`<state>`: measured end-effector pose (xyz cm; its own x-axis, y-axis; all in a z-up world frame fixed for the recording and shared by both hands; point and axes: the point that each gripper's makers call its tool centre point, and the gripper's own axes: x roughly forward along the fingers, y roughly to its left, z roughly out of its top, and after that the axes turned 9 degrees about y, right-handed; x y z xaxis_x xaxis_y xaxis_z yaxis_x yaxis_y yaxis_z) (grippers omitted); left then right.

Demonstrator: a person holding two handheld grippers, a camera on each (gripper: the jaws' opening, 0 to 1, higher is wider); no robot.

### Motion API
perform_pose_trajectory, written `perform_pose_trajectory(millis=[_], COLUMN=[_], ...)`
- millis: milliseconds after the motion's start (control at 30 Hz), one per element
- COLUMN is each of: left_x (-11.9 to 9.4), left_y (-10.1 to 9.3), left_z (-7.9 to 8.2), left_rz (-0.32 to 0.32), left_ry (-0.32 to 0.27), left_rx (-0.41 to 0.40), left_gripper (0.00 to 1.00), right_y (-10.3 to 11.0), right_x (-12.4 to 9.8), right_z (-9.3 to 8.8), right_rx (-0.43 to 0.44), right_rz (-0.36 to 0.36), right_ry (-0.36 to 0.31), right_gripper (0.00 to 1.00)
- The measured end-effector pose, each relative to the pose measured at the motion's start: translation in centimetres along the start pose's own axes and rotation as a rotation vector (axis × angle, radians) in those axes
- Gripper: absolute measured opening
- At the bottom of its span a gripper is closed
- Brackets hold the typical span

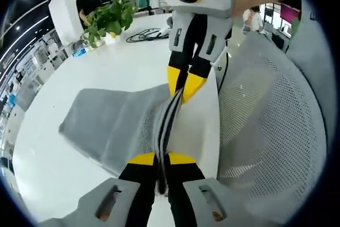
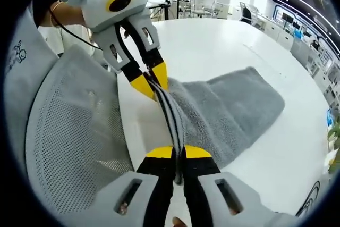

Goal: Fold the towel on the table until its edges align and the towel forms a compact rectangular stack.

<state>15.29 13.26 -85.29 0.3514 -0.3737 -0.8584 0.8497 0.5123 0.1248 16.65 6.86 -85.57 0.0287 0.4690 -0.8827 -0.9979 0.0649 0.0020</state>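
Left claw (image 1: pixel 162 159) clamped on the striped edge of the grey towel (image 1: pixel 109 123), yellow tips pinched tight around the bunched hem. Right claw (image 1: pixel 184 87) in the left gripper view just beyond it, also pinched on the same hem, a taut stretch of the striped edge running between the two.

Same grip seen from the right gripper view: right claw (image 2: pixel 178 155) closed on the hem, left claw (image 2: pixel 151 82) farther along, closed on it too. Towel (image 2: pixel 228 107) edge lifted off the white table (image 2: pixel 212 46) between the claws; rest of the cloth draped down and lying spread on the tabletop, sloping away from the held edge. Towel sits near the table's edge, next to a grey mesh chair back (image 2: pixel 74 142).

Mesh chair back (image 1: pixel 265 126) right of the claws in the left gripper view, just beside the table (image 1: pixel 64 179) edge.

Far side of table in the left gripper view: potted green plant (image 1: pixel 109 19), black cable coil (image 1: pixel 146 34) beside it, both well apart from the towel. Person in black (image 1: pixel 87 1) standing behind the plant. Hand and sleeve on each opposing claw's housing partly in frame.
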Motion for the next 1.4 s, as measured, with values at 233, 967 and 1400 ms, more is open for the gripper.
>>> perform_pose_trajectory(millis=[233, 967, 1400], left_x=[-0.9, -3.3, -4.7], left_y=[-1.4, -4.3, -6.1], left_z=[0.1, 0.6, 1.1], left_rz=[-0.030, -0.087, -0.129], left_ry=[-0.005, -0.043, -0.055], left_rx=[-0.009, -0.044, -0.016], left_gripper=[0.07, 0.07, 0.07], right_y=[1.5, 4.6, 6.6], right_x=[-0.9, -3.2, -4.7], right_z=[0.0, -0.2, -0.4], right_rx=[-0.004, -0.011, -0.012], right_rz=[0.027, 0.088, 0.129], right_ry=[-0.011, -0.024, -0.028], right_gripper=[0.03, 0.03, 0.03])
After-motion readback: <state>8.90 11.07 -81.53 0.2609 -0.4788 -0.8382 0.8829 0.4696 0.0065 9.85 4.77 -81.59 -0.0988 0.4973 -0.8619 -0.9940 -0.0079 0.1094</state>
